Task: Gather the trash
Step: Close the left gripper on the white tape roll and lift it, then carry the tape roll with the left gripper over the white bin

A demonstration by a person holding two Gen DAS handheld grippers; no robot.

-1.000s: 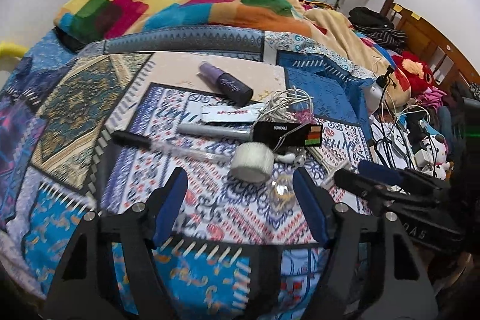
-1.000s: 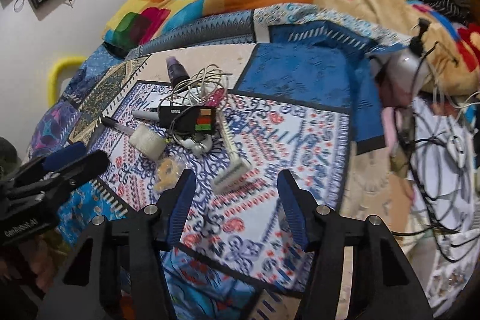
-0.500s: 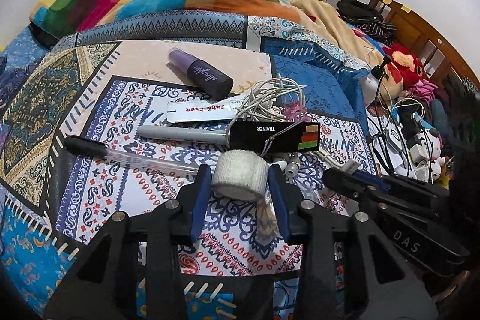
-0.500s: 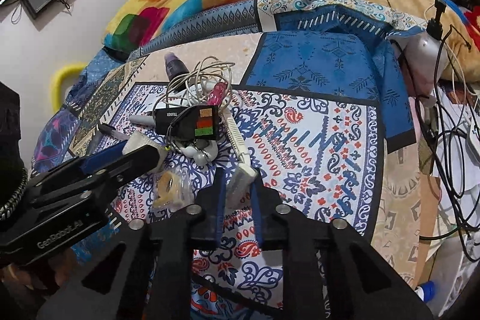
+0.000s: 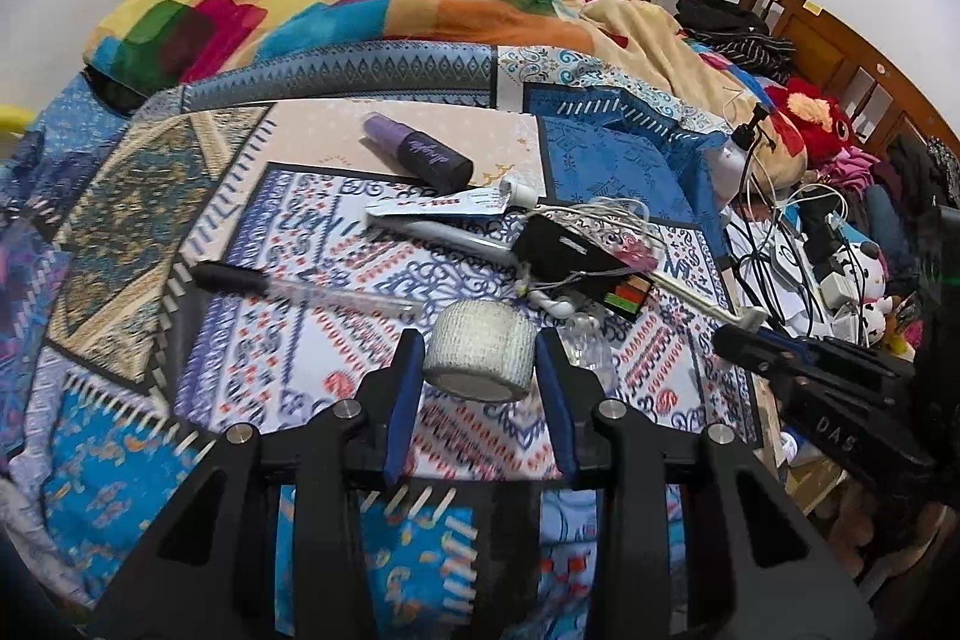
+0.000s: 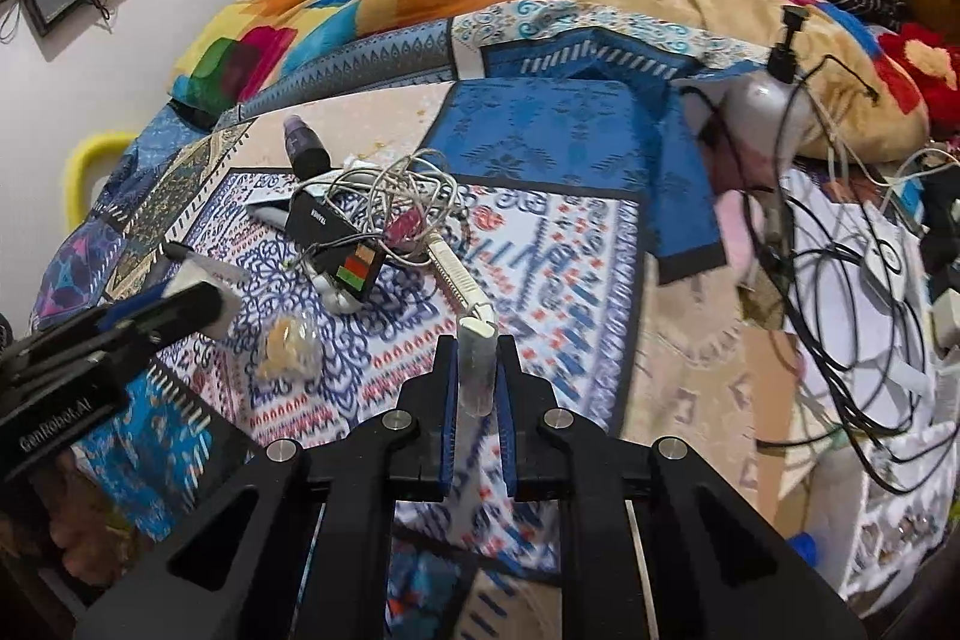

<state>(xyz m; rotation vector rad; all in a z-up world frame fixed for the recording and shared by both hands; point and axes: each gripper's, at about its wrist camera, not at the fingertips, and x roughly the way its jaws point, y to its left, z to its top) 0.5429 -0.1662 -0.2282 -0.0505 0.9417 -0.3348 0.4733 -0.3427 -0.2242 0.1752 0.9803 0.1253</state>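
Note:
My left gripper (image 5: 480,358) is shut on a white bandage roll (image 5: 480,349) and holds it just above the patterned bedspread (image 5: 288,340). My right gripper (image 6: 477,370) is shut on the head of a white disposable razor (image 6: 474,364), whose handle (image 6: 453,268) runs back toward the pile. A crumpled clear wrapper (image 6: 288,343) lies left of the right gripper. The left gripper also shows in the right wrist view (image 6: 198,307), and the right gripper shows in the left wrist view (image 5: 744,337).
A pile on the bedspread: purple bottle (image 5: 417,154), white tube (image 5: 450,205), clear pen (image 5: 300,289), black box with coloured squares (image 6: 336,244), tangled white cable (image 6: 414,196). A spray bottle (image 6: 762,100), cables (image 6: 840,280) and plush toys (image 5: 810,124) crowd the right side.
Both grippers have closed on their objects and lifted them a little: the left on the bandage roll, the right on the razor's head. The black box has shifted.

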